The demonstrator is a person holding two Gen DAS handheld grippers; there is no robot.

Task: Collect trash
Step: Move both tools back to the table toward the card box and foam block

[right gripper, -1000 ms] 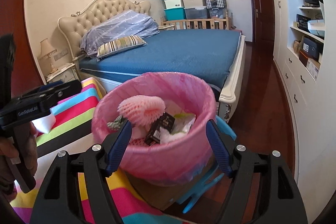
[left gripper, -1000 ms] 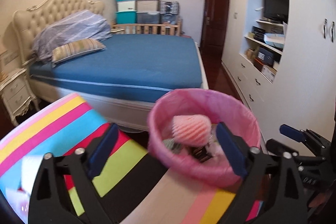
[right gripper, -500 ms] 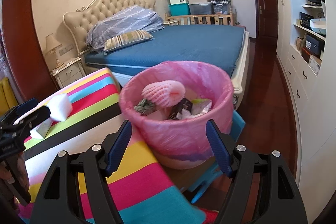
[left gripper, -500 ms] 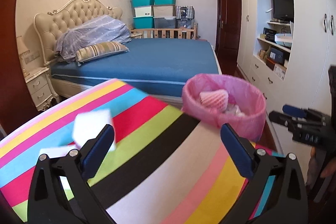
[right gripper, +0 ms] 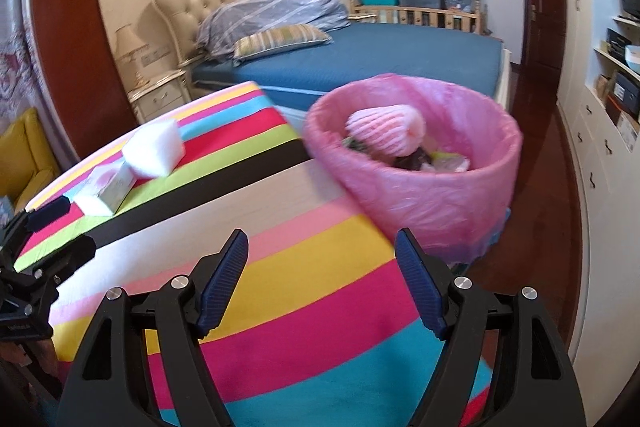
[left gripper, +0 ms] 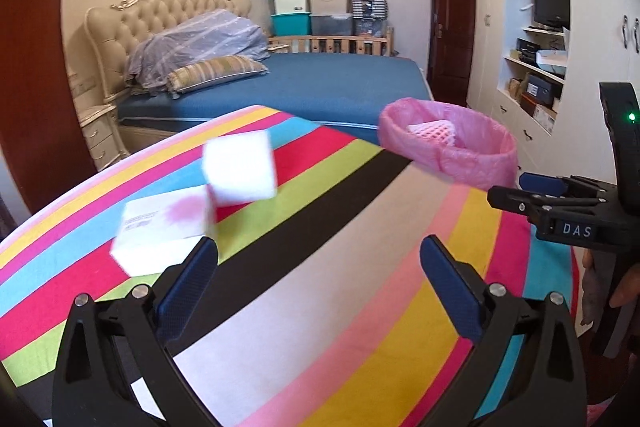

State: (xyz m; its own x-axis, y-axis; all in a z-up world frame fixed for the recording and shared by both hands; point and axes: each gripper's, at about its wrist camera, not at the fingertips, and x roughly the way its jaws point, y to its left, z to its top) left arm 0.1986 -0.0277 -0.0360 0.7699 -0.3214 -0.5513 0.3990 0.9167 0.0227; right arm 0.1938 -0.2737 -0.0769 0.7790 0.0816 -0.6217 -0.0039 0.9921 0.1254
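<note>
A white foam block and a white carton with a pink mark lie on the striped table. They also show in the right wrist view as the block and the carton. A bin lined with a pink bag stands off the table's right edge and holds a pink foam net and other scraps; the bin shows in the left wrist view. My left gripper is open and empty, just right of the carton. My right gripper is open and empty over the table, short of the bin.
A blue bed stands behind the table, with a nightstand at its left. White cabinets and shelves line the right wall. Dark wood floor runs between bed and cabinets. A yellow seat is at far left.
Both grippers have pulled back from the bin and swung left over the table. The block and carton have come close to my left gripper. Both stay open.
</note>
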